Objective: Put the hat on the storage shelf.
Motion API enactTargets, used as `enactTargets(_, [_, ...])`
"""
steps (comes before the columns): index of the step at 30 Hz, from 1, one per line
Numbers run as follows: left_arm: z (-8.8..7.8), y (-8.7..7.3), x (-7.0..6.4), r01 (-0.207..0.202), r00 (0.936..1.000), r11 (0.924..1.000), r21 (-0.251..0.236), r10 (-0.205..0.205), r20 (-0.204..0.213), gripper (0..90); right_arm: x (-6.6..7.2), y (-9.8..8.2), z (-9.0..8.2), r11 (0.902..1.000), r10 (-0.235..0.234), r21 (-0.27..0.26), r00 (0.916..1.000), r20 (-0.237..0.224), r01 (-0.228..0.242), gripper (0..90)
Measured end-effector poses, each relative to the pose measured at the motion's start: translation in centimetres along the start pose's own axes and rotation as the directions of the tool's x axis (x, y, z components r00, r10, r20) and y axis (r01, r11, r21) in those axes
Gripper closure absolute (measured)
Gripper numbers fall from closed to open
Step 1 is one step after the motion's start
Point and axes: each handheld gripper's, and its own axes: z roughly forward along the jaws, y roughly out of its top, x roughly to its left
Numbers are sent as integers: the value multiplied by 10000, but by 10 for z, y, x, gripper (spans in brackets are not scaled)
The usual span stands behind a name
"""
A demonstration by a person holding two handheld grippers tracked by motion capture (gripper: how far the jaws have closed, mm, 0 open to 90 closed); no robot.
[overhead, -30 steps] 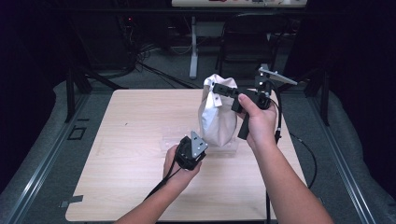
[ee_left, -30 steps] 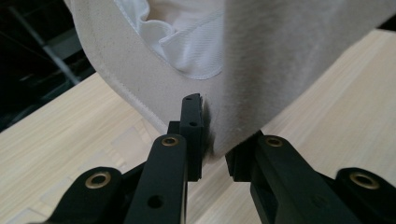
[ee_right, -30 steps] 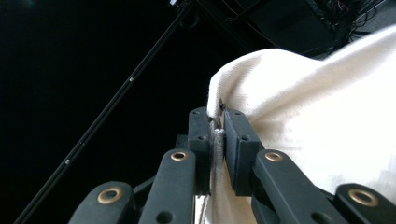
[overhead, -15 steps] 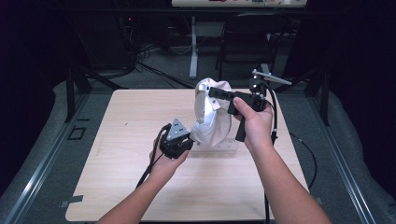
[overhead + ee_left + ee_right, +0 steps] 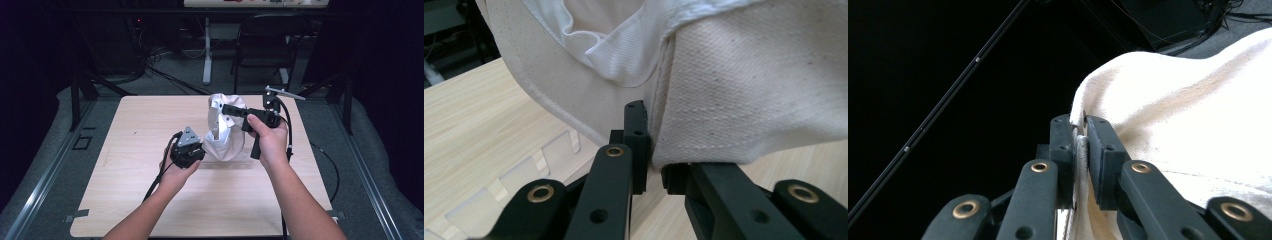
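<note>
An off-white canvas cloth (image 5: pixel 225 137), sewn like a bag with a hemmed rim, hangs upright over the middle of the wooden table (image 5: pixel 145 120). My right gripper (image 5: pixel 226 109) points left and is shut on the cloth's upper edge; in the right gripper view the jaws (image 5: pixel 1080 135) pinch a thick seam of the cloth (image 5: pixel 1198 125). My left gripper (image 5: pixel 202 150) sits low at the cloth's left side. In the left gripper view its jaws (image 5: pixel 655 150) are shut on the bottom hem of the cloth (image 5: pixel 749 75).
A clear plastic piece with cut slots (image 5: pixel 524 170) lies flat on the table beneath the cloth. Chairs, table legs and cables (image 5: pixel 260 55) stand on the dark floor beyond the far edge. Bare wood extends left of my left hand.
My left gripper has moved left along the cloth's bottom and closed on its hem. My right gripper has sunk a little, lowering the cloth's top.
</note>
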Motion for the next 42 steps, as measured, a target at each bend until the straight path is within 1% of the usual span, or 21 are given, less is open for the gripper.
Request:
enactTargets(4, [2, -2, 1, 82, 10000, 10000, 14, -82, 16, 843, -5, -4, 1, 9999, 137, 54, 9999, -96, -137, 823])
enactTargets(6, [6, -6, 1, 137, 9998, 9999, 6, -137, 146, 842, -9, -8, 2, 9996, 263, 138, 9996, -115, -261, 823])
enactTargets(10, [11, -13, 3, 148, 9997, 9999, -18, -147, 200, 841, -12, -13, 3, 9996, 163, 224, 9999, -16, -162, 823])
enactTargets(13, [12, -16, 6, 141, 9996, 9999, -50, -140, 251, 841, -15, -16, 5, 9993, 244, 285, 9997, -61, -243, 822])
enactTargets(16, [12, -18, 6, 222, 9996, 9997, -79, -220, 174, 842, -16, -17, 6, 9991, 330, 274, 9994, -93, -327, 823])
enactTargets(17, [11, -19, 4, 263, 9996, 9996, -93, -263, 35, 842, -17, -18, 7, 9988, 336, 357, 9994, -119, -332, 823])
enactTargets(18, [11, -20, 3, 334, 9994, 9994, -106, -335, -73, 843, -17, -19, 8, 9990, 328, 314, 9994, -135, -323, 822])
enactTargets(20, [12, -23, -4, 269, 9988, 9996, -127, -274, -410, 845, -18, -20, 10, 9987, 365, 370, 9992, -171, -359, 823])
enactTargets(21, [12, -23, -4, 269, 9988, 9996, -127, -274, -410, 846, -18, -20, 10, 9987, 365, 370, 9992, -171, -359, 823])
enactTargets(22, [14, -25, -5, 360, 9982, 9993, -27, -361, -480, 846, -19, -21, 10, 9983, 404, 415, 9990, -173, -397, 822])
enactTargets(27, [16, -28, -4, 483, 9975, 9986, 224, -471, -528, 848, -22, -22, 9, 9982, 441, 420, 9990, -48, -439, 823])
enactTargets(28, [16, -28, -4, 483, 9975, 9986, 224, -471, -528, 848, -23, -22, 9, 9979, 424, 490, 9991, -12, -423, 823])
enactTargets(29, [18, -30, -3, 560, 9974, 9979, 330, -544, -478, 849, -24, -23, 9, 9979, 472, 450, 9989, -19, -471, 823])
enactTargets(31, [18, -30, -3, 608, 9972, 9976, 329, -592, -463, 849, -25, -24, 9, 9976, 508, 462, 9987, 3, -507, 823])
enactTargets(33, [18, -30, -2, 617, 9973, 9971, 443, -598, -416, 849, -27, -25, 10, 9972, 557, 497, 9984, -25, -555, 823])
enactTargets(35, [17, -31, 0, 801, 9963, 9952, 561, -782, -362, 849, -29, -27, 10, 9968, 638, 478, 9980, -19, -636, 823])
enactTargets(37, [16, -32, 2, 808, 9964, 9944, 681, -788, -322, 850, -30, -28, 10, 9965, 651, 520, 9979, -14, -650, 824])
enactTargets(38, [16, -33, 4, 940, 9953, 9928, 737, -920, -296, 850, -30, -28, 10, 9966, 611, 561, 9981, 17, -611, 824])
enactTargets(39, [17, -36, 5, 1077, 9941, 9900, 908, -1060, -229, 851, -31, -29, 10, 9967, 635, 503, 9979, 155, -642, 823])
enactTargets(40, [21, -40, 4, 976, 9951, 9887, 1136, -949, -294, 851, -31, -29, 10, 9966, 625, 531, 9978, 206, -635, 823])
enactTargets(42, [23, -42, 4, 1032, 9945, 9876, 1182, -1006, -280, 850, -33, -30, 11, 9961, 654, 570, 9975, 268, -669, 824])
